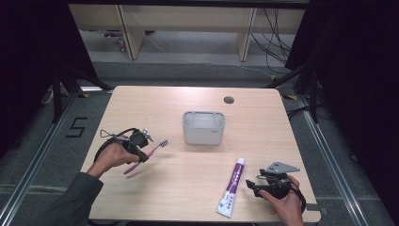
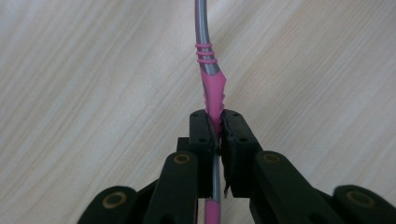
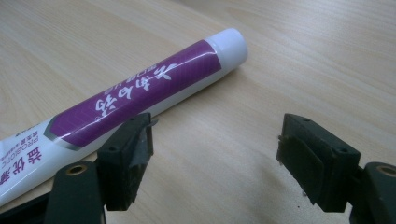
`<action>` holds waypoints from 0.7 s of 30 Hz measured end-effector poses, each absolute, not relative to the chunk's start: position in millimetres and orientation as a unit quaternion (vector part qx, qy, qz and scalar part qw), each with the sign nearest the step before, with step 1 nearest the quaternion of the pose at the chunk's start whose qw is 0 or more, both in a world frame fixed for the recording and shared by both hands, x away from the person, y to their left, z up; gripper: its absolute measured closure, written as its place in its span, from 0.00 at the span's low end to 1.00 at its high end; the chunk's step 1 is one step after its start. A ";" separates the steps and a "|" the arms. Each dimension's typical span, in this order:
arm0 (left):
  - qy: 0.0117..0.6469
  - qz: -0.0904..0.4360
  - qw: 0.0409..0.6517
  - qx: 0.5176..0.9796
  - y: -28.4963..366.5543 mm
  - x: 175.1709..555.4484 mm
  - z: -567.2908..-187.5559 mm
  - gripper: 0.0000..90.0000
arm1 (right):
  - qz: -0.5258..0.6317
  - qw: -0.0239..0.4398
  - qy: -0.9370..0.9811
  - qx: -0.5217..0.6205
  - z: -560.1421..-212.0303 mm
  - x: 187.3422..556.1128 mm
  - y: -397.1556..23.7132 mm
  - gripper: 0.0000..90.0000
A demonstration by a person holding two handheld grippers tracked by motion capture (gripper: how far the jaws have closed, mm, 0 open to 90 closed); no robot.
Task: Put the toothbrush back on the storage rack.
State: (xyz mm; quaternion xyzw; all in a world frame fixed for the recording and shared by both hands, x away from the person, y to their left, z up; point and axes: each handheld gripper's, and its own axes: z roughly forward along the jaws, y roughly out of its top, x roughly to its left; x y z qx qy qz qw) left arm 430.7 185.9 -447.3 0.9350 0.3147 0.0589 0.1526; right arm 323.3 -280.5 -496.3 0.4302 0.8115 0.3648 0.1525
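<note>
The left gripper (image 1: 141, 149) is clamped on a pink toothbrush (image 1: 149, 153). In the left gripper view its two black jaws stand almost together with the pink and grey handle (image 2: 211, 88) pinched between the pads. There the handle runs straight away from the gripper, along the line of the jaws, with a short piece of it showing below the pads as well. From the high view, the toothbrush lies on a slant: its bristled head (image 1: 163, 142) points up and to the right, toward the middle of the tabletop (image 1: 188, 188), and its tail end points down and to the left, near the person's left hand (image 1: 113, 157). Whether the toothbrush hangs just clear of the wood or touches it is hard to tell from here.

The right gripper (image 3: 212, 158) has its jaws wide apart with nothing between them. It rests just beside a toothpaste tube (image 3: 140, 95), near the left pad but probably not touching. The tube lies flat on the tabletop, white cap pointing away from the person, flat end toward the near edge.

There is one toothbrush, one tube, and one grey bin (image 1: 203, 127), which stands near the middle of the tabletop, well apart from both grippers.
</note>
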 end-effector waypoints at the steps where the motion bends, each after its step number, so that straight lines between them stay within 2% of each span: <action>1: 0.311 0.066 0.165 0.934 187.0 430.3 -443.2 0.92 | 0.365 0.152 0.811 0.430 -496.3 323.3 -280.5 0.30; 3: 0.313 0.069 0.193 0.927 189.5 429.3 -434.1 0.92 | 0.365 0.153 0.811 0.431 -496.4 323.4 -280.5 0.30; 21: 0.337 0.115 0.296 0.886 190.8 431.1 -417.9 0.92 | 0.371 0.145 0.805 0.439 -496.2 322.3 -280.1 0.30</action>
